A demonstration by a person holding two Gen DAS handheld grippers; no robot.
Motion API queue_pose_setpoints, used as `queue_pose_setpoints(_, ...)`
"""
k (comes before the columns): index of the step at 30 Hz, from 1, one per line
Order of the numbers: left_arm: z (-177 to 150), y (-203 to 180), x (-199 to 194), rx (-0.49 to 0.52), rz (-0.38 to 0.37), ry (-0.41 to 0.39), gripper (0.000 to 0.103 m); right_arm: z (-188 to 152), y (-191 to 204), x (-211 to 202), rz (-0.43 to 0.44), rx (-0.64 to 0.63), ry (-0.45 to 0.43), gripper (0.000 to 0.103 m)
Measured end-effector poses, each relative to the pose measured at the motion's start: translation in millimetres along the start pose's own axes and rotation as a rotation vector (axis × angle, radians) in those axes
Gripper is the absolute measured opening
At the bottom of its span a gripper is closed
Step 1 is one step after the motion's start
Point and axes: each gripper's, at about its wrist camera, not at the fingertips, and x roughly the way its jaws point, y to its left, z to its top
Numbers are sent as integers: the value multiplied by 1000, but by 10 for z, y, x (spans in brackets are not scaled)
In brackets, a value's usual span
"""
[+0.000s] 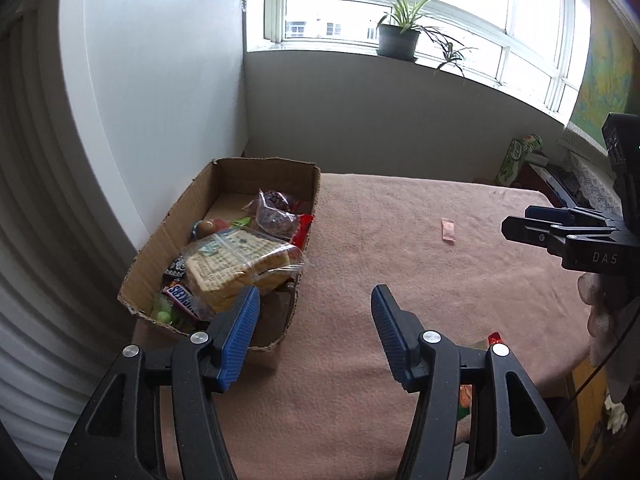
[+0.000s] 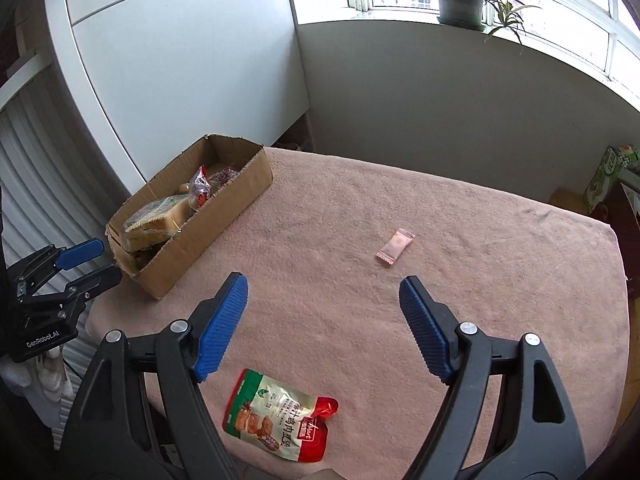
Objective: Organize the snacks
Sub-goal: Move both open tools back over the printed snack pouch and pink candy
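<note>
Pink-clothed bench [image 2: 400,208], box [image 2: 224,216] at ten o'clock already stuffed; left tongs [image 1: 316,320] and right tongs [image 2: 324,312] open, empty. Pouch [image 2: 280,420] at six, candy [image 2: 394,248] at one. Risk: flat candy slipping.

A table covered with a pink cloth [image 2: 360,208] carried an open cardboard box [image 2: 224,216] of snacks at its far left corner, a small pink sachet [image 2: 395,247] mid-cloth, well apart, and a red-and-green snack pouch [image 2: 280,420] near the front edge.
</note>
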Motion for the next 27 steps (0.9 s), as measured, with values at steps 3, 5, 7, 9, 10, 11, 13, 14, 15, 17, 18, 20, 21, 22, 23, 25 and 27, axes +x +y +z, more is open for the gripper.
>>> queue_pose_setpoints(3,-139,-211,15,47,-26,10,58,-234,-171,-115,-25,27,4,81)
queue_pose_setpoints(5,-248,-349,20,80,-51,28,58,-390,-265,-174,-20,48,15,81)
queue_pose_setpoints(7,-349,-487,39,116,-74,51,58,-563,-337,-236,-31,56,20,81)
queue_pose_setpoints(9,-456,-640,53,167,-93,70,58,-719,-383,-272,-40,61,25,81)
queue_pose_setpoints(10,-500,-721,59,194,-95,80,58,-786,-417,-283,-43,70,26,81)
queue_pose_setpoints(11,-544,-803,65,222,-99,90,58,-845,-455,-285,-43,85,29,81)
queue_pose_setpoints(13,-618,-982,73,283,-116,109,58,-929,-538,-270,-29,118,42,81)
queue_pose_setpoints(14,-659,-1068,69,309,-126,116,58,-968,-571,-260,-21,132,48,81)
queue_pose_setpoints(15,-687,-1138,72,333,-136,122,58,-1007,-589,-252,-11,143,55,81)
queue_pose_setpoints(17,-763,-1267,90,386,-151,132,58,-1070,-605,-243,5,155,64,81)
queue_pose_setpoints(18,-802,-1330,117,413,-148,139,58,-1092,-611,-248,3,157,61,81)
queue_pose_setpoints(20,-851,-1435,185,459,-145,161,58,-1117,-624,-255,-3,162,56,81)
queue_pose_setpoints(21,-873,-1482,222,482,-142,173,58,-1125,-642,-263,-5,167,52,81)
queue_pose_setpoints(22,-896,-1526,260,508,-131,184,58,-1136,-663,-274,-6,174,49,81)
queue_pose_setpoints(23,-919,-1565,301,529,-120,192,58,-1141,-690,-281,-6,183,46,81)
queue_pose_setpoints(25,-937,-1611,393,559,-99,214,58,-1148,-751,-298,-5,203,40,81)
queue_pose_setpoints(27,-932,-1632,481,566,-82,228,58,-1154,-816,-304,-6,220,35,81)
